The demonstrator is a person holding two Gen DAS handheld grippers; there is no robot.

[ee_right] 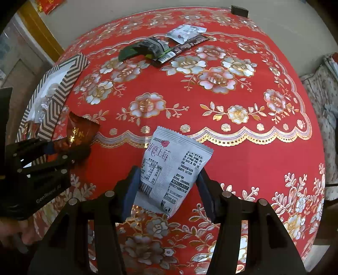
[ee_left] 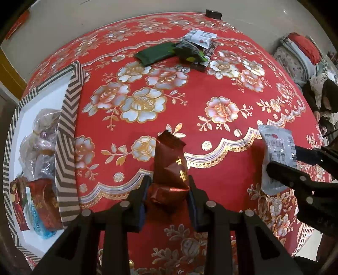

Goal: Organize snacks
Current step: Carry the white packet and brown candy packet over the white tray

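Observation:
My left gripper (ee_left: 169,188) is shut on a dark red snack packet with gold writing (ee_left: 170,167), held above the red flowered tablecloth; it also shows in the right wrist view (ee_right: 81,132). My right gripper (ee_right: 166,184) is shut on a white snack packet with a strawberry print (ee_right: 173,167), also seen at the right of the left wrist view (ee_left: 276,154). A striped box (ee_left: 67,135) at the left holds several wrapped snacks (ee_left: 40,152). A pile of loose packets (ee_left: 186,50) lies at the far side of the table.
The table (ee_left: 211,137) is covered by a red cloth with flowers. A small dark block (ee_left: 213,13) sits at the far edge. The pile in the right wrist view (ee_right: 160,47) includes green, black and white packets. Bedding (ee_left: 295,52) lies beyond the table at right.

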